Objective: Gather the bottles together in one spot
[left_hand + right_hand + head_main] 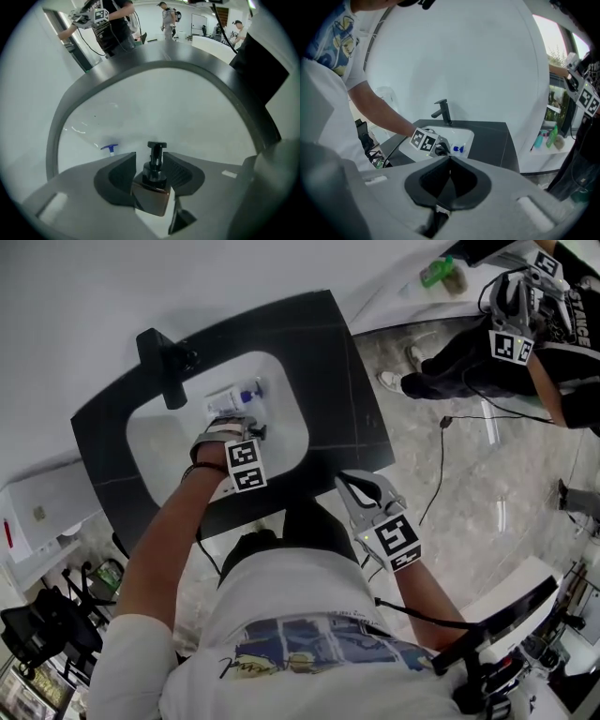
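Note:
A dark brown pump bottle (152, 190) stands between the jaws of my left gripper (152, 164), down in the white sink basin (187, 108). The pads stand a little off its neck, so the gripper is open. A clear bottle with a blue cap (234, 395) lies in the basin just beyond it; only its blue cap (110, 148) shows in the left gripper view. My right gripper (361, 488) hangs off the dark counter's (328, 352) front edge, shut and empty, with its jaws (449, 161) meeting at the tips.
A black faucet (164, 362) rises at the basin's far left. Another person with grippers (516, 306) stands at the upper right, by a white shelf with a green bottle (436, 273) and other bottles (552, 136). Marble floor lies to the right of the counter.

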The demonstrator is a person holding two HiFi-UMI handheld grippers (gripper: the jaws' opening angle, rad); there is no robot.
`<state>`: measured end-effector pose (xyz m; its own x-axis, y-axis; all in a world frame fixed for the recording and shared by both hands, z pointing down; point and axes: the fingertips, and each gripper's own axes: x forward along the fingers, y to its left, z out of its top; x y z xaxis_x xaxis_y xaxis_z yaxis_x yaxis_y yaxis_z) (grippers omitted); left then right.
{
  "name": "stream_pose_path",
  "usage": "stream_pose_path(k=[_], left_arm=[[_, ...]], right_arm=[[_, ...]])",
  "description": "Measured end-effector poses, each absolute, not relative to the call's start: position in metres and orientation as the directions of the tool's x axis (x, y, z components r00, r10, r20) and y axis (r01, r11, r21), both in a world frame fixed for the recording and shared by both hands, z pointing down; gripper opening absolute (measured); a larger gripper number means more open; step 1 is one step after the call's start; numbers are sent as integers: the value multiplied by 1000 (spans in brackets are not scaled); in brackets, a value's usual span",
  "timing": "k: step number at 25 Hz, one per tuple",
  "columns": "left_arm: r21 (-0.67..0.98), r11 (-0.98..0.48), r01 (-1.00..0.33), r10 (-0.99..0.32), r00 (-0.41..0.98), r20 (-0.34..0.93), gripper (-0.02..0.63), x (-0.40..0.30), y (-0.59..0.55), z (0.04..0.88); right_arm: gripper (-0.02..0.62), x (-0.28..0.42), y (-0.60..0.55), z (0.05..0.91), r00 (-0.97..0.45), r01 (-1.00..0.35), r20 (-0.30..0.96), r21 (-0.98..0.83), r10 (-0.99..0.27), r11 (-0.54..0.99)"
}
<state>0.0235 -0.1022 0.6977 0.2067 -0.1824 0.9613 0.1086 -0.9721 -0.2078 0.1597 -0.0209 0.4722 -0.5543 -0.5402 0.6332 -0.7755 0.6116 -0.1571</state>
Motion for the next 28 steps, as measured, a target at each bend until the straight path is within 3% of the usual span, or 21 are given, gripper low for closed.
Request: stream_pose_path(k=[6,11,16,23,28], left_arm=[[-159,-966,205,-132,140,981,189,26,-93,726],[-161,-961,225,-138,116,984,119,28,-90,743],[-184,-961,208,-159,132,978,112,28,-96,738],[-267,-958,108,-238,225,945,109,20,-98,710],[-286,-957,-48,-286,332,899,106,17,-101,680]], right_arm=[[2,164,-21,484,-546,-783,652,-175,-526,597],[2,167,-17,491,-533,-794,670,-184,-517,580],[2,169,-20,492,-530,-794,676,-182,-512,581],[2,156,-20,489,-550,-773,665,-176,-505,609],[2,142,-19,484,-566,-752,657,-164,-498,638]])
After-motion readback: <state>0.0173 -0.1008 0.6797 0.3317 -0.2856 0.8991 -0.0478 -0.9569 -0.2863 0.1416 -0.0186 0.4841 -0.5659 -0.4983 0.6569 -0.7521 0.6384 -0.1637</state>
